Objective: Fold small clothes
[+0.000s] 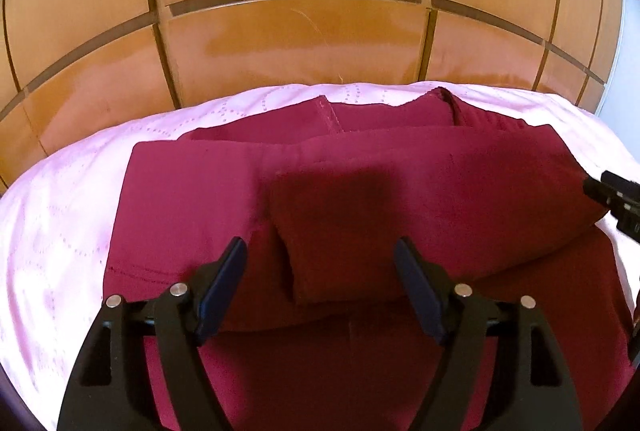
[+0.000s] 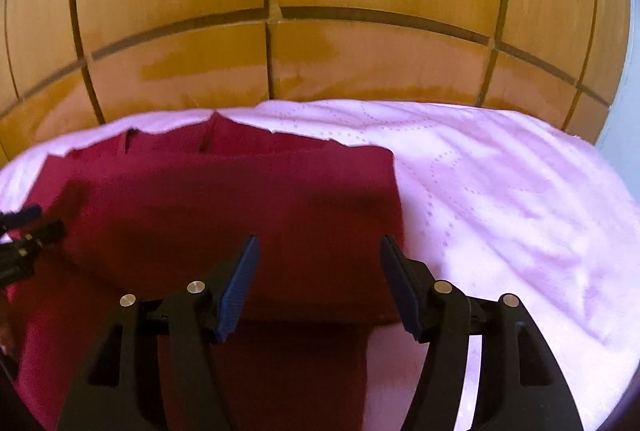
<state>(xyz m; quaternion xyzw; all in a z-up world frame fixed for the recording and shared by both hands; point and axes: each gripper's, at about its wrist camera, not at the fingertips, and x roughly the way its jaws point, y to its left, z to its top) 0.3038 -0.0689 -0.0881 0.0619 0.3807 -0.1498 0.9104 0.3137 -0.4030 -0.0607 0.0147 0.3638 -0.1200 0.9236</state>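
Left gripper (image 1: pixel 320 251) jaws apart, nothing clamped, poised over a folded sleeve of the dark red knit garment (image 1: pixel 400 183). Right gripper (image 2: pixel 318 249) likewise spread and empty above the garment's right edge. Garment lies partly folded on pale pink quilted bedcover (image 2: pixel 500 191); orange wooden panelled wardrobe (image 1: pixel 296 43) behind.

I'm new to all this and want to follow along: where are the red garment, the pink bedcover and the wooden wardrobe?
Red garment (image 1: pixel 360 171): left wrist view, on the folded-over upper layer.
Pink bedcover (image 2: pixel 500 191): right wrist view, on the bare quilted part beside the garment.
Wooden wardrobe (image 1: pixel 300 43): left wrist view, on a middle door panel.
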